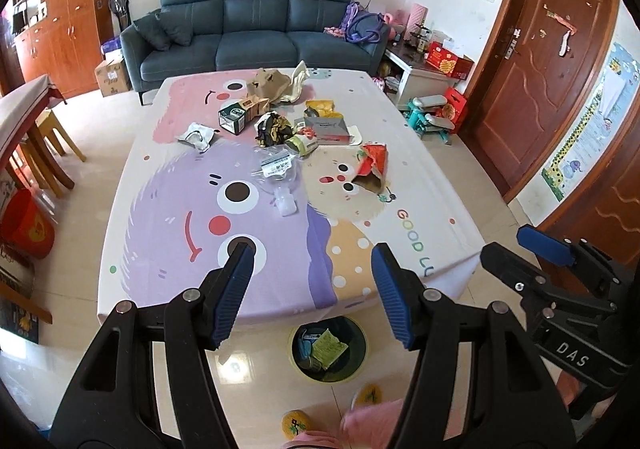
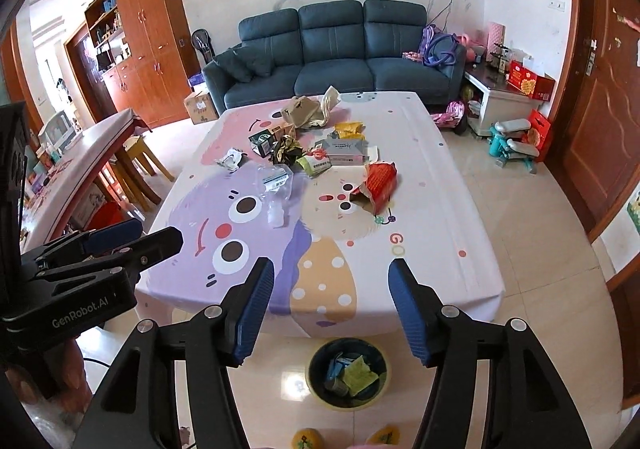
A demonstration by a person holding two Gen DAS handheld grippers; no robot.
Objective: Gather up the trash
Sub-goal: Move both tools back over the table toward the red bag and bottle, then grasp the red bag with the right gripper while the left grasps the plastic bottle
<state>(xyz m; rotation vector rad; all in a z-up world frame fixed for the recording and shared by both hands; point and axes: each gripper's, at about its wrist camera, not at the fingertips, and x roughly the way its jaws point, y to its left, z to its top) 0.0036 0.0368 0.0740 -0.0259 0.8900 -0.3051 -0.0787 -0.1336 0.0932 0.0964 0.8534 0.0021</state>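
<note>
Crumpled trash (image 1: 276, 125) on cartoon-print tablecloth (image 1: 168, 209), round bin (image 1: 329, 349) below; both grippers' ribbed jaws spread, empty

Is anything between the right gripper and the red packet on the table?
Nothing visible. The right gripper, open and empty, hangs over the near table edge; only bare tablecloth lies between it and the red packet. The other trash sits farther back.

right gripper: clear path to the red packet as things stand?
Probably yes. The right gripper is open and empty, and the red packet lies apart from the other trash on the right side of the table, with bare cloth between them. It would need a forward reach.
</note>
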